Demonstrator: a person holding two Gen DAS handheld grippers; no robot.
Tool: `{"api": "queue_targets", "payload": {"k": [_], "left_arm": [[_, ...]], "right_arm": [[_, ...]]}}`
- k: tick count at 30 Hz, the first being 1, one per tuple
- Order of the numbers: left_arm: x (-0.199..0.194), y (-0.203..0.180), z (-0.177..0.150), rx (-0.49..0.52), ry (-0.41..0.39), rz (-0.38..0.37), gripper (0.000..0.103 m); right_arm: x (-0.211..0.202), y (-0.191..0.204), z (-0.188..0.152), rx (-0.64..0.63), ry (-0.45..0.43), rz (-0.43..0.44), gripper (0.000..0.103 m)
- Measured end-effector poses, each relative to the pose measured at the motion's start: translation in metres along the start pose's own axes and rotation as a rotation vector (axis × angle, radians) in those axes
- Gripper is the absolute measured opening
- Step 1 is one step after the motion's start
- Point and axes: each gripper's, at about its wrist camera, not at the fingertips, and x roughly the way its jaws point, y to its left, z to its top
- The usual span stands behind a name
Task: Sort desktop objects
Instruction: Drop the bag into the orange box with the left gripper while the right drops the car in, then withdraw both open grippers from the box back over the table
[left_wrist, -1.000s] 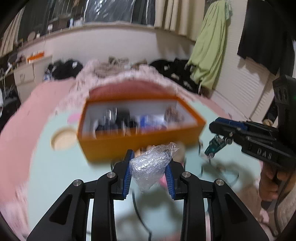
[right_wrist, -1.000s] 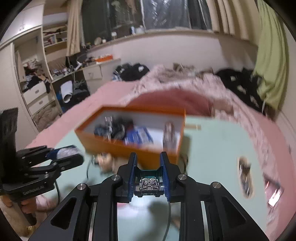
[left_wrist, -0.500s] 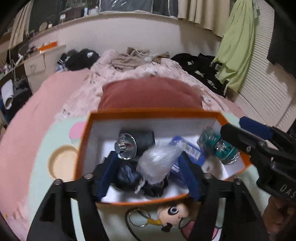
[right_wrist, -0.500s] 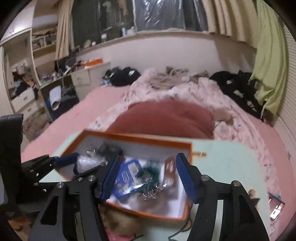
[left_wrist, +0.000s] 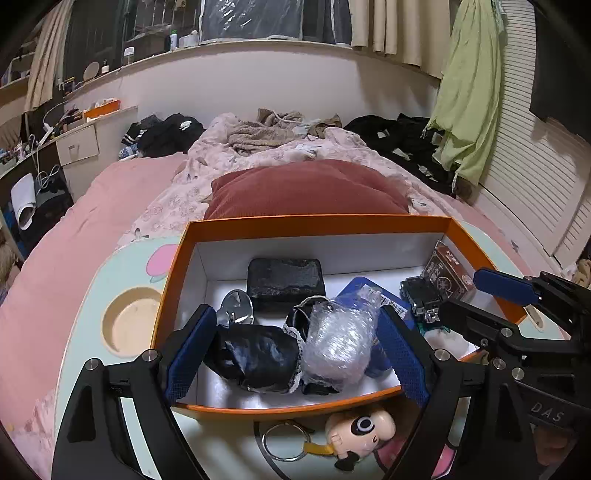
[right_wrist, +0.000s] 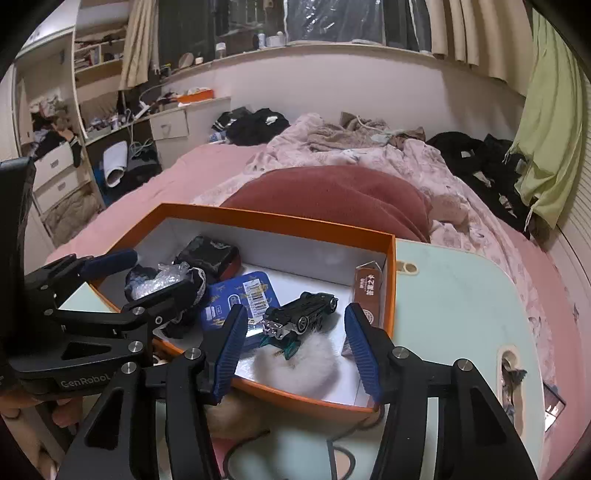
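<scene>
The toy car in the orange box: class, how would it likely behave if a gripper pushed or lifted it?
The toy car shows wheels on its side, so it seems tipped over; a push would probably slide it, or drop it onto its wheels to roll. Its shiny, hard-looking body suggests a stiff, perhaps slippery grip. It leans on a white fluffy ball, so it may shift easily.

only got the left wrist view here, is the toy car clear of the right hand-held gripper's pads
Observer: Yes. The right hand-held gripper is open, and its jaws have just been closing slightly. The toy car lies between them in the orange box, touching neither pad.
Operator: whats under it
Observer: Its near end overlaps a white fluffy pompom.
Operator: anything on the table further right
Observer: A slot in the table holds small items, too small to name.
</scene>
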Motion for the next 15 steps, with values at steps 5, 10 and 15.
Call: {"api": "queue_targets", "payload": {"k": [5,10,15], "left_arm": [[-0.005,-0.002,-0.004,0.006,0.004,-0.019,0.087],[-0.032,0.006,-0.006,-0.059,-0.062,-0.061,0.087],[-0.065,0.004,-0.027,-0.022,-0.011,-0.100,0.087]], "right_arm": [[-0.008,0.001,-0.005,-0.001,0.000,-0.015,0.055],[-0.042,-0.003,-0.006,0.045,-0.116,-0.038,0.061],[-0.064,0.003,-0.027,0.038,-0.063,-0.035,0.071]]}}
